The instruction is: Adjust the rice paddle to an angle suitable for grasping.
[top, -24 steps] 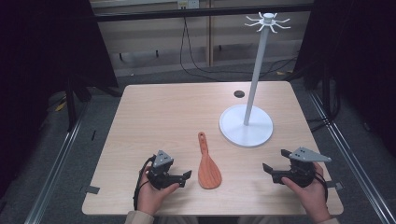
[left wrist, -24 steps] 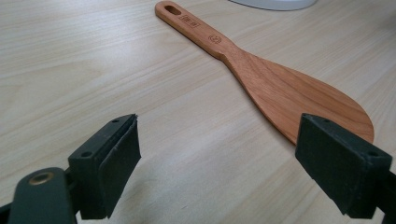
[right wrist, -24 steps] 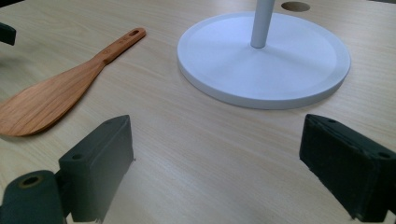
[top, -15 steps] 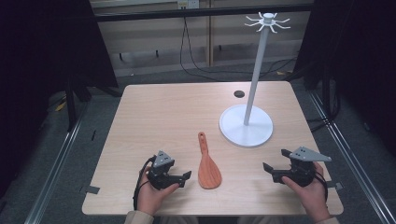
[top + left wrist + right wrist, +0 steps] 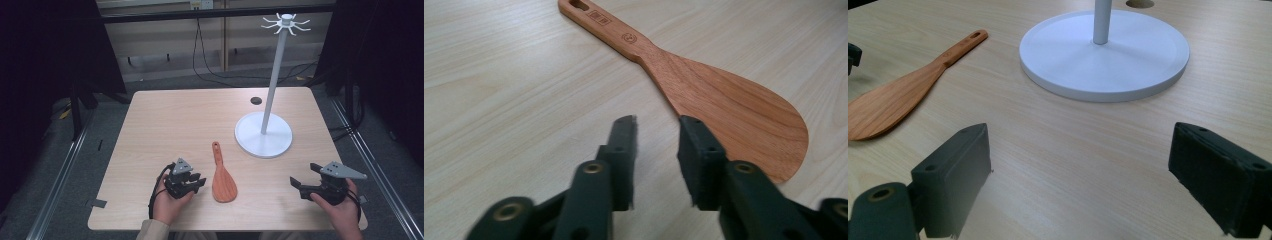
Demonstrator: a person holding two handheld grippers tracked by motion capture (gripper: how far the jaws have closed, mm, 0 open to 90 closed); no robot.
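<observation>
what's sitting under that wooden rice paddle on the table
The flat reddish-brown wooden rice paddle lies directly on the pale wood-grain table; nothing shows beneath its edges. Its blade hides the tabletop right underneath. The left tongs hover beside it, apart.

Wooden rice paddle [image 5: 222,175], lying flat on table, handle pointing away, blade nearest

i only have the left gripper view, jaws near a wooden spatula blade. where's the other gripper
Observer: The right gripper sits at the table's near right edge, apart from the wooden spatula.
Operator: open or shut
Observer: Open, its jaws spread wide, nothing between them.
Operator: anything beyond the spatula handle
Observer: A white hook stand rises right of the handle, with nothing on its hooks.
</observation>
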